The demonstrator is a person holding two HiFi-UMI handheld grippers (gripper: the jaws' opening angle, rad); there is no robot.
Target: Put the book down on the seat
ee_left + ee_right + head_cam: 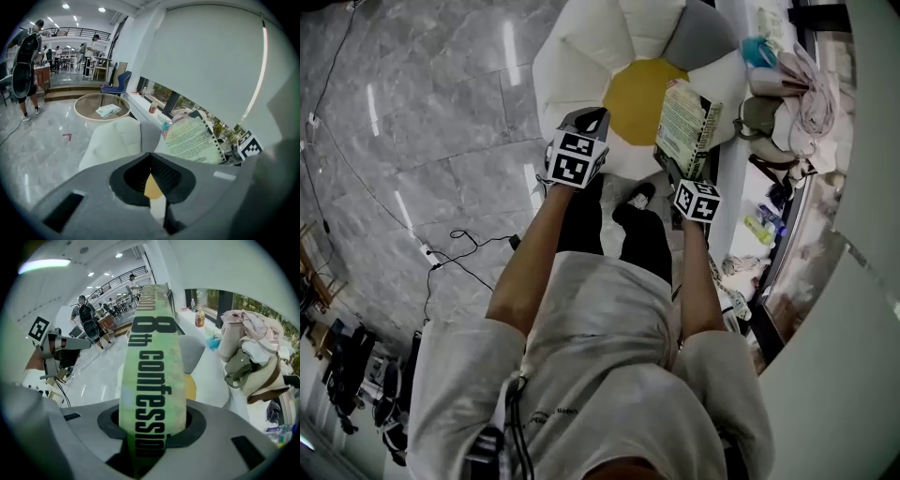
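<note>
right gripper (151, 430): clamping book (152, 352) by its spine, upright
left gripper (149, 158): jaws closed, empty
step: should be lowering book flat onto seat (639, 92) centre, away from its edges

I found the seat (581, 56) cut off at the head view's top edge and partly hidden behind the book (687, 127) held over it, whose cover print was too small for me to read.

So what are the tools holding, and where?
The right tool pinches the green book at its lower end, by the spine. The left tool holds nothing.
</note>
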